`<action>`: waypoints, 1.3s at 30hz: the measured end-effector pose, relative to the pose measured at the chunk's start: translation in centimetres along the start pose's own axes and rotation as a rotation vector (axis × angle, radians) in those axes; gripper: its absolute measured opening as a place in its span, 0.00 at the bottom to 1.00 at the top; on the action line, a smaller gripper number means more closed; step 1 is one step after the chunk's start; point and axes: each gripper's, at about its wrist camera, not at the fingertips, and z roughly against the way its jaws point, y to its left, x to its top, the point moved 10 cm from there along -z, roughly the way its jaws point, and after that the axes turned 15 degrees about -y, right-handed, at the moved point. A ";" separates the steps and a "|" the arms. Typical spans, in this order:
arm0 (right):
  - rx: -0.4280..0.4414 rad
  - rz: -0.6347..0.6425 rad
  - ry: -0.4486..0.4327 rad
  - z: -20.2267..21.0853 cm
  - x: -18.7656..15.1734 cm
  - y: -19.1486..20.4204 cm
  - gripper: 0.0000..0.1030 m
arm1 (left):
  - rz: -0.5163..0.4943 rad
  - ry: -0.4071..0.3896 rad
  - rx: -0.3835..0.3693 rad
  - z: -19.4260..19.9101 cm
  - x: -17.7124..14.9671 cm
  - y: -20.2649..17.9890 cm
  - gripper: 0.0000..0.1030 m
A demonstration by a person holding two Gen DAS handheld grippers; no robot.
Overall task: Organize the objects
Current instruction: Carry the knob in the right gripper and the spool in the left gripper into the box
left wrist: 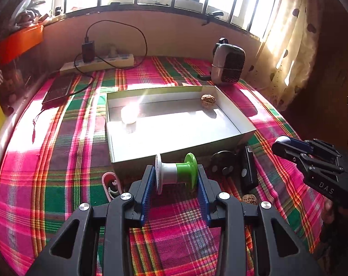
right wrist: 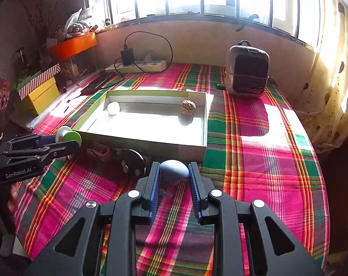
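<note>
My left gripper [left wrist: 177,176] is shut on a white-and-green spool [left wrist: 176,172], held end to end just above the plaid cloth, in front of the shallow cardboard box [left wrist: 180,154]. My right gripper [right wrist: 174,172] is shut on a grey-blue egg-shaped object [right wrist: 175,169], lifted near the box's [right wrist: 151,145] front wall. Inside the box lie a walnut [left wrist: 208,100] [right wrist: 188,107] at the far right and a white ball [left wrist: 129,115] [right wrist: 113,108] at the far left. From the left wrist the right gripper [left wrist: 281,146] shows at the right edge; from the right wrist the left gripper [right wrist: 69,141] shows at the left with the spool [right wrist: 68,135].
In front of the box lie a pink clip [left wrist: 111,184], a black round piece [left wrist: 223,162] [right wrist: 132,162], a black flat device [left wrist: 248,171] and a second walnut [left wrist: 249,199]. A small heater [right wrist: 247,71], a power strip [right wrist: 137,66], a dark phone [left wrist: 58,89] and a yellow box [right wrist: 41,94] ring the table.
</note>
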 end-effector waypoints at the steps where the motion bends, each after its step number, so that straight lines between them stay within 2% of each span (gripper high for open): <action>1: 0.004 -0.001 -0.002 -0.3 0.5 0.0 0.25 | -0.002 -0.001 -0.002 -0.2 0.3 0.1 0.32; 8: 0.027 0.013 -0.027 -3.2 3.7 -0.1 0.25 | -0.004 -0.010 -0.001 -2.3 2.1 0.7 0.32; 15: 0.047 0.013 -0.012 -7.7 5.5 0.1 0.25 | -0.003 -0.003 0.013 -4.9 3.2 1.8 0.32; 30: 0.103 0.062 0.076 -15.7 5.5 1.3 0.25 | -0.007 0.042 0.054 -8.9 3.0 3.7 0.32; 39: 0.108 0.072 0.115 -18.3 5.1 1.4 0.25 | -0.014 0.065 0.074 -10.3 2.5 4.1 0.32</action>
